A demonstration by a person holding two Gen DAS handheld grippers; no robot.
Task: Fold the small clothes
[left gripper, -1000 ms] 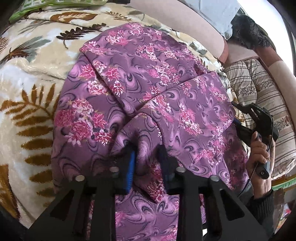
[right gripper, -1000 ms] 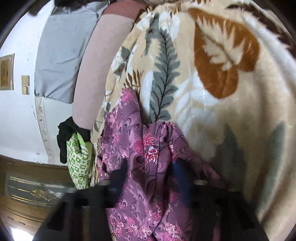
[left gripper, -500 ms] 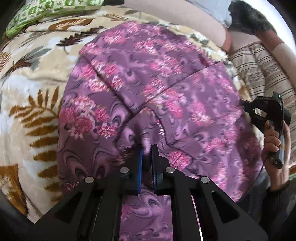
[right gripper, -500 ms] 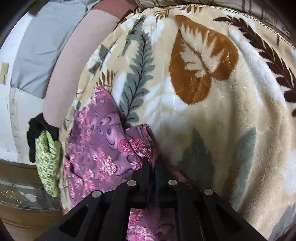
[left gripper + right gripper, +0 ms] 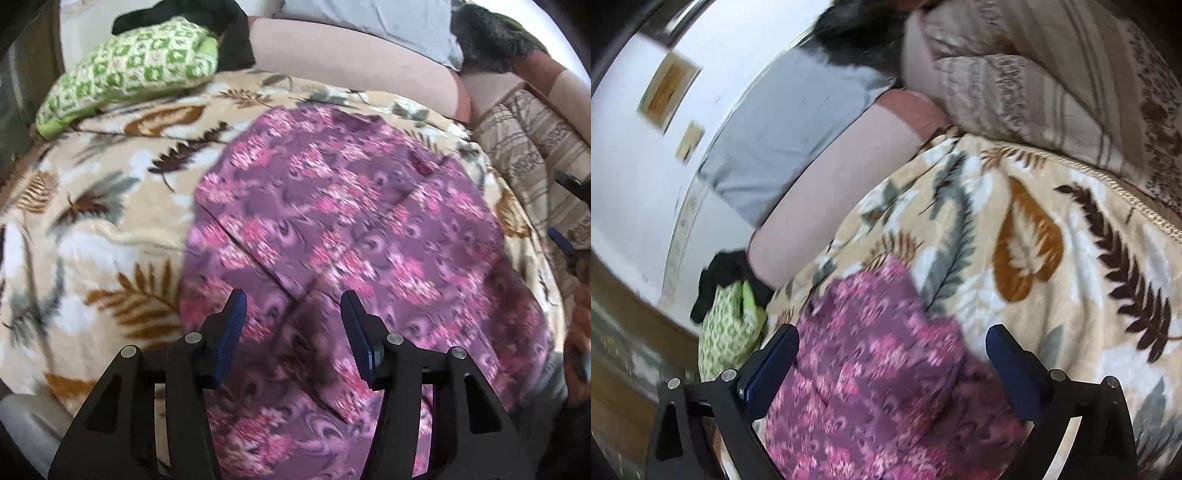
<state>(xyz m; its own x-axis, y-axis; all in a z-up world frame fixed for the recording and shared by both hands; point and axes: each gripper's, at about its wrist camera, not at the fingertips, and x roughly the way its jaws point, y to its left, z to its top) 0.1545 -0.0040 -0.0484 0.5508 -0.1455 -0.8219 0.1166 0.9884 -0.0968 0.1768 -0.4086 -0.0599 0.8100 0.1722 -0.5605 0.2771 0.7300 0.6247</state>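
A purple garment with pink flowers (image 5: 351,229) lies folded flat on a cream leaf-print blanket (image 5: 92,229). My left gripper (image 5: 293,325) is open and empty just above the garment's near edge. My right gripper (image 5: 892,363) is open and empty over the garment's corner (image 5: 879,354) in the right wrist view. The right gripper's tips also show at the right edge of the left wrist view (image 5: 565,214). Both views are motion-blurred.
A green patterned cloth (image 5: 129,70) with something black behind it lies at the blanket's far left. A pink cushioned backrest (image 5: 351,62) and grey cloth (image 5: 369,18) run along the back. A striped quilt (image 5: 532,155) lies to the right. The leaf blanket (image 5: 1052,258) spreads right of the garment.
Both grippers were shut on folds of the garment half a second ago; both have opened and pulled back. The garment now lies flatter.
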